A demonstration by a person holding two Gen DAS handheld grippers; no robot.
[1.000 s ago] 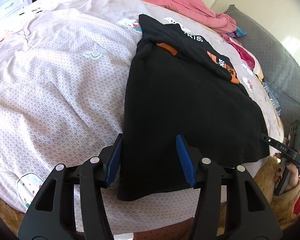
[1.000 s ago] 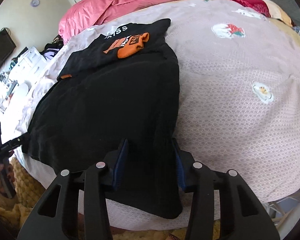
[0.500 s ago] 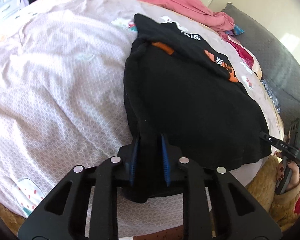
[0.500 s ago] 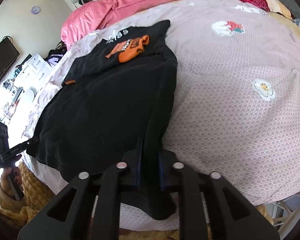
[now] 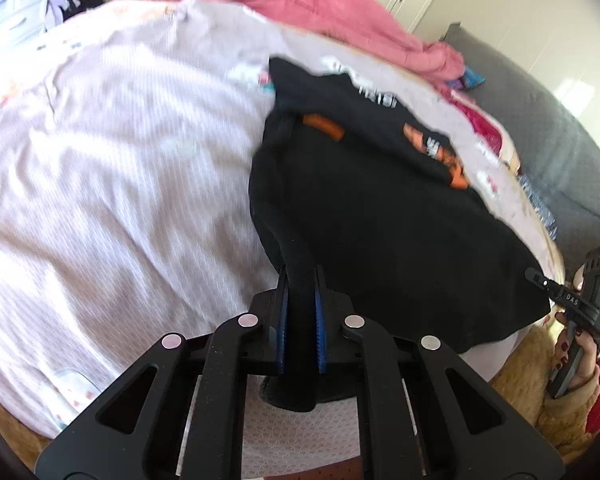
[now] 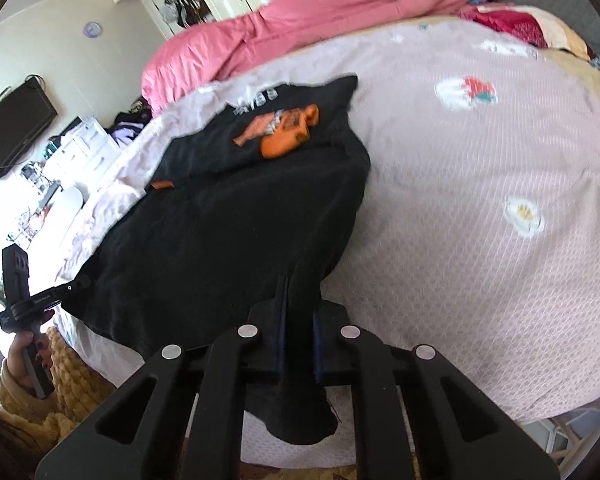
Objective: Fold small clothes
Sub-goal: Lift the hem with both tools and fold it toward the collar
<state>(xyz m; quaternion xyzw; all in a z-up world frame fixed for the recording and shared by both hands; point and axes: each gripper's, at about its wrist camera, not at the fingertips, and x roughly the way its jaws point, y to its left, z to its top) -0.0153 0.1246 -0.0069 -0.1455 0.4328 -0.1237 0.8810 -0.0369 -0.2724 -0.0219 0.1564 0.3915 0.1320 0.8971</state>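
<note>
Change: a second ago my jaws straddled the hem; now both corners are pinched and rising.
Grip: left gripper and right gripper each clamped on the black garment.
Progress: I judge the fold only begun; top half lies flat on the bedspread.
Room: pink duvet behind, wardrobes beyond.
</note>
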